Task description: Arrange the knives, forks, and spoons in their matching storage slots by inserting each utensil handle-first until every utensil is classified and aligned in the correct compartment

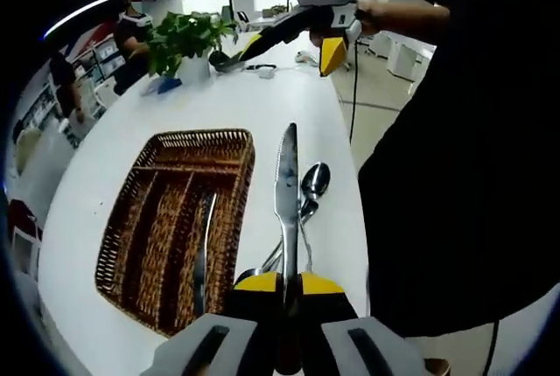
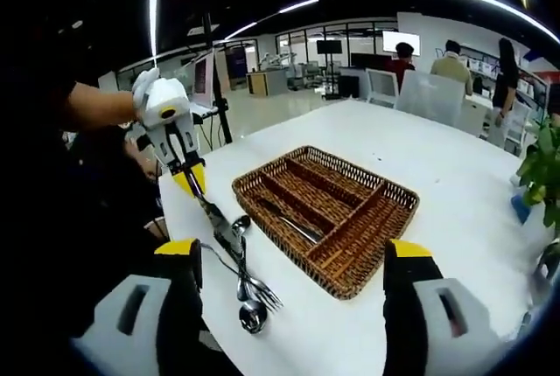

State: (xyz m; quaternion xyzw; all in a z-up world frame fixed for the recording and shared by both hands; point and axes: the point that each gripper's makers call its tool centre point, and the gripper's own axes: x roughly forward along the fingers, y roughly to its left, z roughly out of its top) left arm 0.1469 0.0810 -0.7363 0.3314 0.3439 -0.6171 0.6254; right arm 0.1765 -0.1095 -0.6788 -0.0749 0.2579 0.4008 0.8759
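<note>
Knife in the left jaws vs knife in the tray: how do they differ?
The held knife is clamped in the left gripper, above the table; the tray knife lies loose in a slot of the wicker tray. The held knife hangs over the spoons and forks outside the tray; the tray knife is already sorted. Both are silver table knives.

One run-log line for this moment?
left gripper: shut on silver table knife | right gripper: open | brown wicker cutlery tray: one utensil inside
</note>
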